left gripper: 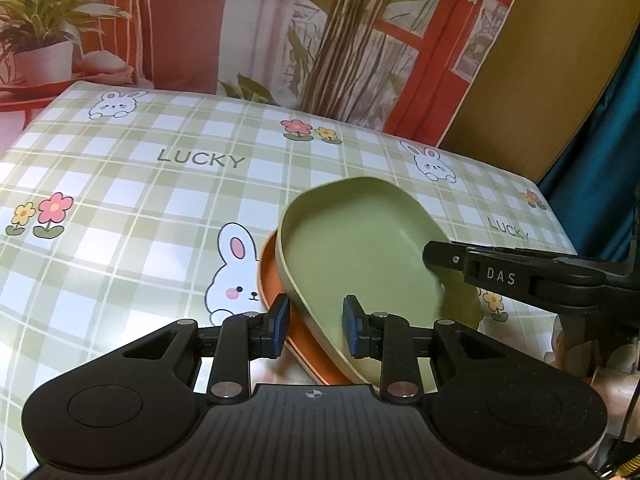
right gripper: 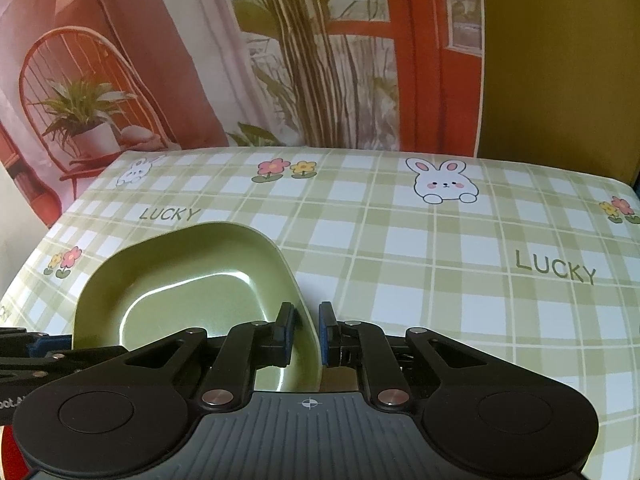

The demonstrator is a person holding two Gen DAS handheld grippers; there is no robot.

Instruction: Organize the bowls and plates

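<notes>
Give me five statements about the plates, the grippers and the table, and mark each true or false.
1. The green plate is tilted, not lying flat. True.
2. The right gripper has the green plate's rim between its fingers. True.
3. An orange plate lies under the green one. True.
4. The left gripper is shut tight on the orange plate. False: its jaws stand apart around the plates' near edges, and its pads show no clamp on either plate.
5. The tablecloth is plain white. False: it is a green and white check with rabbits, flowers and the word LUCKY.
</notes>
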